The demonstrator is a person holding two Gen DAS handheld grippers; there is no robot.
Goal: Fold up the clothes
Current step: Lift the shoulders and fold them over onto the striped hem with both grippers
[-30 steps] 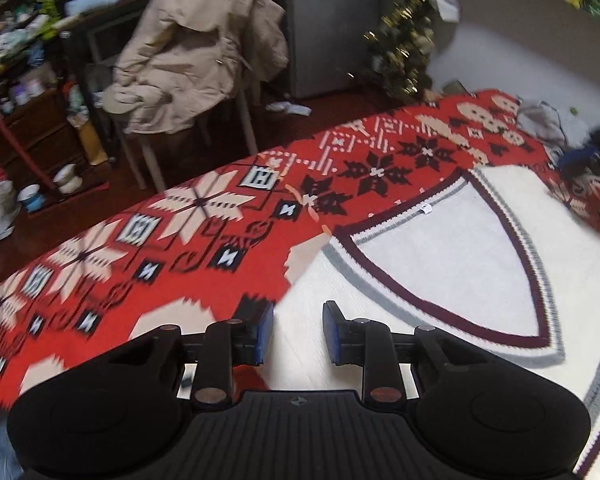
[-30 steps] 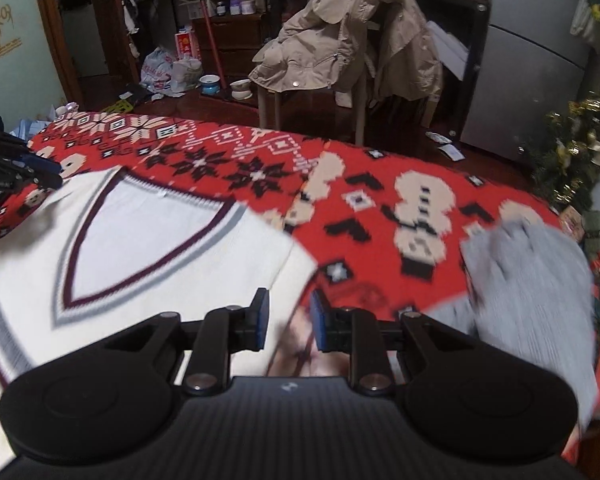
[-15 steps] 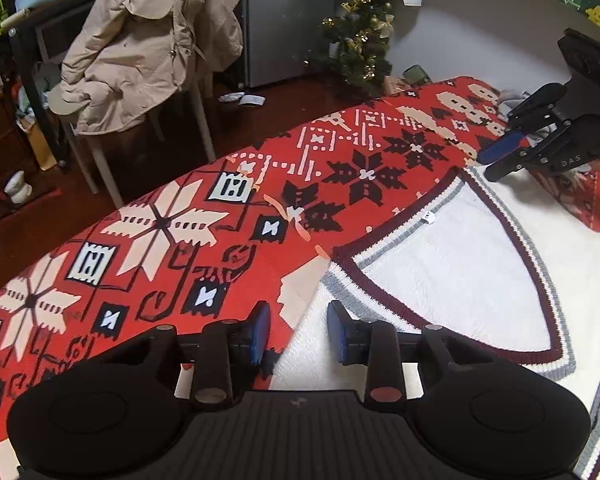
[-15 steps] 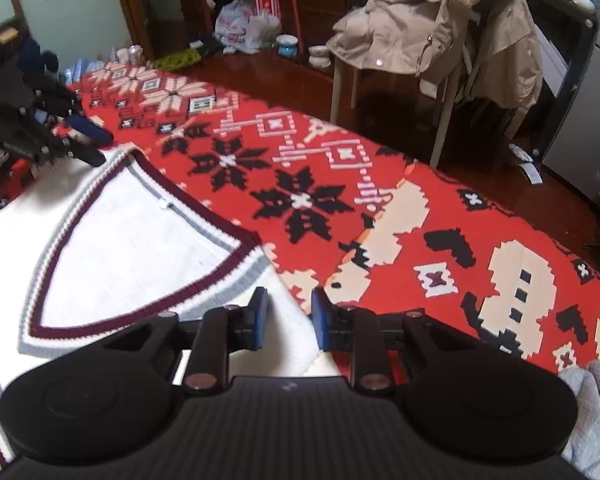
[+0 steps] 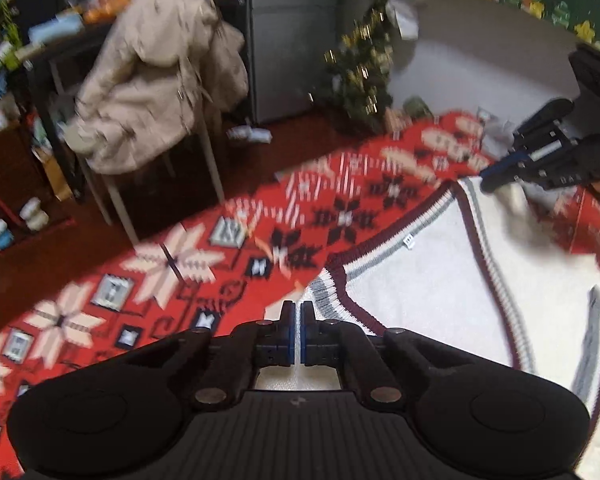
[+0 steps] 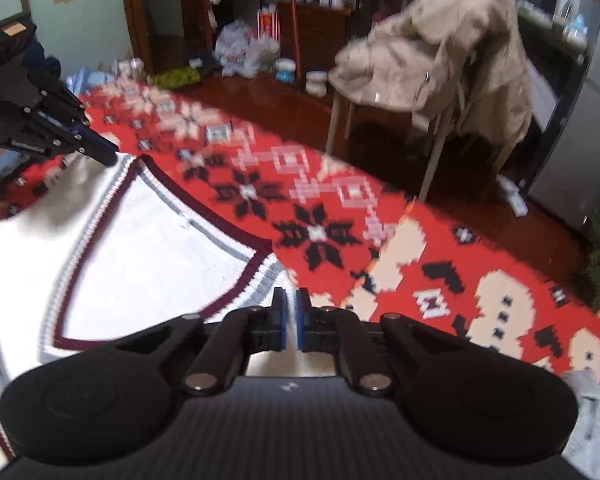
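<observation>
A white knit V-neck vest (image 5: 440,280) with maroon and grey trim lies flat on a red patterned blanket (image 5: 180,280). My left gripper (image 5: 299,314) sits at the vest's left shoulder corner. Its jaws are closing to a narrow slit, with white cloth between the pads. In the right wrist view its tip (image 6: 104,155) pinches that shoulder, and the cloth rises to it. My right gripper (image 6: 291,300) is at the other shoulder of the vest (image 6: 148,248), jaws closing on the white edge. From the left wrist view its tip (image 5: 486,180) holds raised cloth.
A chair draped with a beige coat (image 5: 152,92) stands on the dark floor beyond the blanket's far edge (image 6: 380,220). A small decorated tree (image 5: 360,68) and a grey fridge (image 5: 292,40) stand further back. A grey garment (image 6: 592,408) lies at the lower right.
Both pairs of jaws have gone from partly open to nearly together on the vest's shoulder corners. The left hand has risen a little; the right hand has shifted sideways and rolled.
</observation>
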